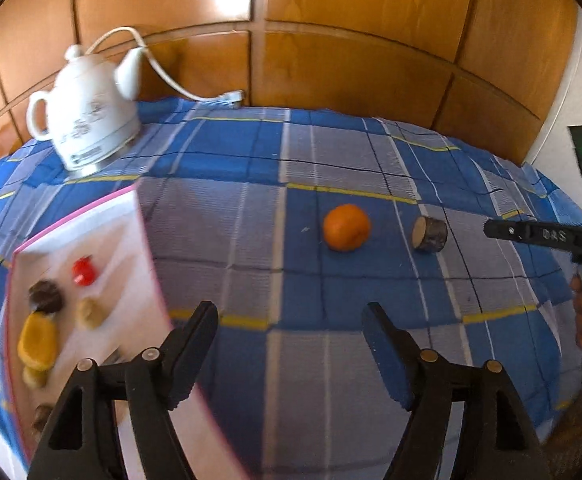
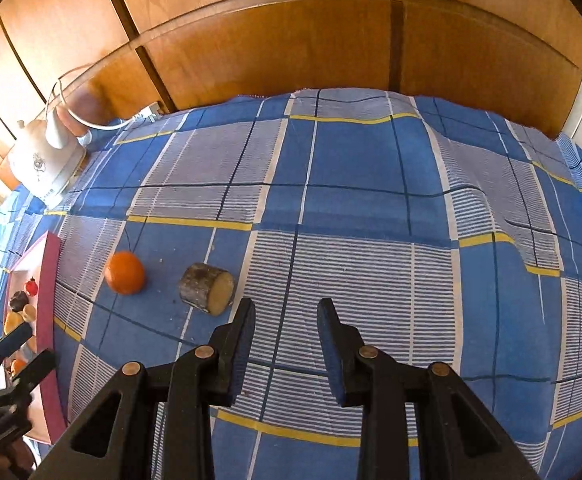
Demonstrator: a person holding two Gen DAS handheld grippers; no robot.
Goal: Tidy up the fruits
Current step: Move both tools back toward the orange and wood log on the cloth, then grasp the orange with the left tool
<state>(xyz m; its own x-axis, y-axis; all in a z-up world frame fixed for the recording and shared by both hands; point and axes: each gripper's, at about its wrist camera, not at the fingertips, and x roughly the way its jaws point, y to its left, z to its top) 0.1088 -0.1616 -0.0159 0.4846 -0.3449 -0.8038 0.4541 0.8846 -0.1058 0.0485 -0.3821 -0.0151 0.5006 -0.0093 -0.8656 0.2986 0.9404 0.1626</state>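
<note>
An orange [image 1: 346, 227] lies on the blue plaid cloth, also in the right wrist view [image 2: 125, 272]. A white tray with a pink rim [image 1: 139, 216] at the left holds several small fruits: a red one [image 1: 83, 271], a dark one [image 1: 46, 296] and a yellow one [image 1: 38, 342]. The tray also shows in the right wrist view [image 2: 51, 280]. My left gripper [image 1: 291, 320] is open and empty, beside the tray's right edge and short of the orange. My right gripper [image 2: 287, 314] is open and empty above the cloth, right of the log piece.
A short log piece [image 1: 429, 234] lies right of the orange, also in the right wrist view [image 2: 207, 288]. A white kettle [image 1: 85, 120] with its cord stands at the back left. A wooden panel wall [image 1: 331, 40] backs the table. The cloth [image 2: 491, 220] is wrinkled at the right.
</note>
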